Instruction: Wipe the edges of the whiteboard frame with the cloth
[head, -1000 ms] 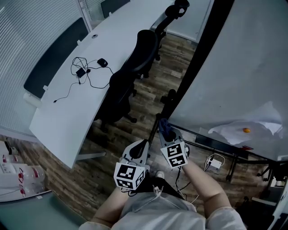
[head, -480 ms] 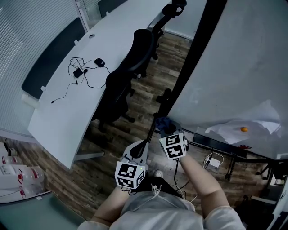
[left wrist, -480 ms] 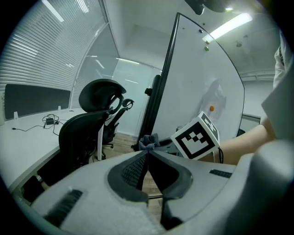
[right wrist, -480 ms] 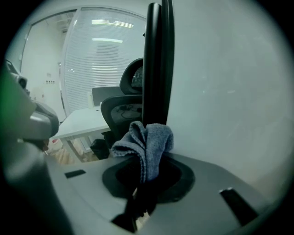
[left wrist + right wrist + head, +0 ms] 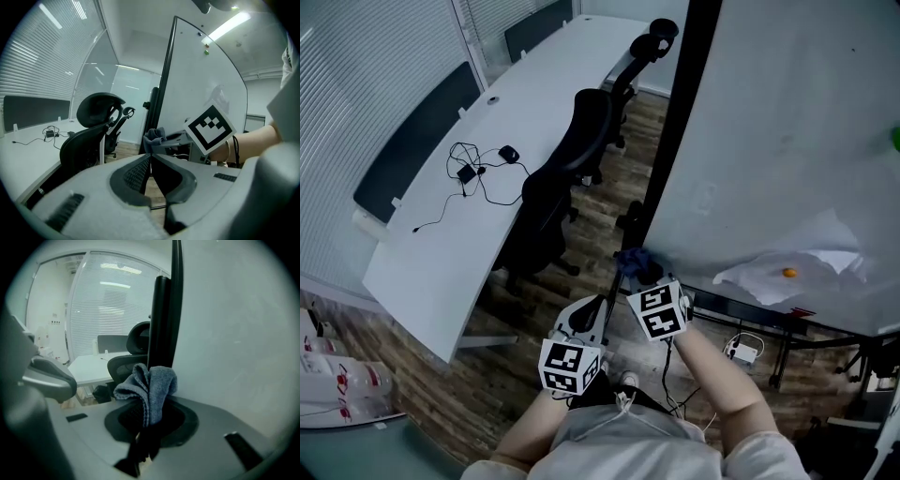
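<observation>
The whiteboard (image 5: 787,141) stands upright at the right, its black left frame edge (image 5: 670,122) running down to the floor. A bunched blue-grey cloth (image 5: 150,387) sits pinched in my right gripper (image 5: 149,420), pressed against the black frame edge (image 5: 161,319) low down. In the head view the cloth (image 5: 636,262) shows just beyond the right gripper (image 5: 645,281). My left gripper (image 5: 598,314) hangs beside it, jaws shut with nothing between them (image 5: 150,161), apart from the frame. The cloth (image 5: 153,137) also appears in the left gripper view.
A black office chair (image 5: 567,169) stands left of the frame, beside a long white desk (image 5: 478,178) with cables on it. Paper with an orange dot (image 5: 787,267) is on the board's lower part. The board's stand and cables (image 5: 750,347) lie on the wooden floor.
The right gripper with the cloth has slid a little up along the black frame edge. The left gripper has stayed about where it was.
</observation>
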`<state>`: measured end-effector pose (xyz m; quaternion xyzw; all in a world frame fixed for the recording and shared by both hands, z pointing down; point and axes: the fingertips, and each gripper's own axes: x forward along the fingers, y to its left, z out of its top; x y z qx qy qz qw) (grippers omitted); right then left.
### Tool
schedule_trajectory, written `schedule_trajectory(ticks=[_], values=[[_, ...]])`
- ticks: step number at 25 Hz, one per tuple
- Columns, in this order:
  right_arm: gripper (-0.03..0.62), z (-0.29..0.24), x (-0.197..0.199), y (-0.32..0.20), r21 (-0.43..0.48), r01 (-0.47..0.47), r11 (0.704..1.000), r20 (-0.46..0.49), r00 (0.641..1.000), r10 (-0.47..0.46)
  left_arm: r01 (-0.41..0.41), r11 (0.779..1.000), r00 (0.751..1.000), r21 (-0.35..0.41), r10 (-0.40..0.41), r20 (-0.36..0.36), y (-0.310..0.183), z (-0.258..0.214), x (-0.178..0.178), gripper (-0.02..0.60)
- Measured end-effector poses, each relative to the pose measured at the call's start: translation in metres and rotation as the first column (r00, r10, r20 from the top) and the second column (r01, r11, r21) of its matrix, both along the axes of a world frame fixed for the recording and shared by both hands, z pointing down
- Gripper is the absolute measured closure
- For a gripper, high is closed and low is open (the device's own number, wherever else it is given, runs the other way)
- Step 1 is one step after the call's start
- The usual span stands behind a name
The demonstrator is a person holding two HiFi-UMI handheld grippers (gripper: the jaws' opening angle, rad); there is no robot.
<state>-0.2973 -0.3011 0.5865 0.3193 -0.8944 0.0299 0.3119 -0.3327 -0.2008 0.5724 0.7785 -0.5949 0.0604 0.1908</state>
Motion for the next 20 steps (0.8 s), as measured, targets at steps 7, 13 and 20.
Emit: schedule_trajectory(ticks=[7,13,20], values=[[0.53,-0.052,-0.003,-0.003,0.033,0.013,0.999,-0.015,1.0,-0.013,-0.007,0.996,0.999,0.085,0.004,0.035,-0.016,-0.038,-0.005,0.563],[0.53,-0.101,-0.005,-0.003,0.08,0.022,0.997,0.018,1.0,-0.024,-0.01,0.991,0.998,0.135,0.003,0.056,-0.02,-0.062,-0.01,0.563],[0.53,-0.155,-0.006,-0.005,0.13,0.04,0.991,0.056,0.997,-0.047,-0.068,0.974,0.994,0.216,0.049,0.095,-0.031,-0.102,-0.005,0.563]])
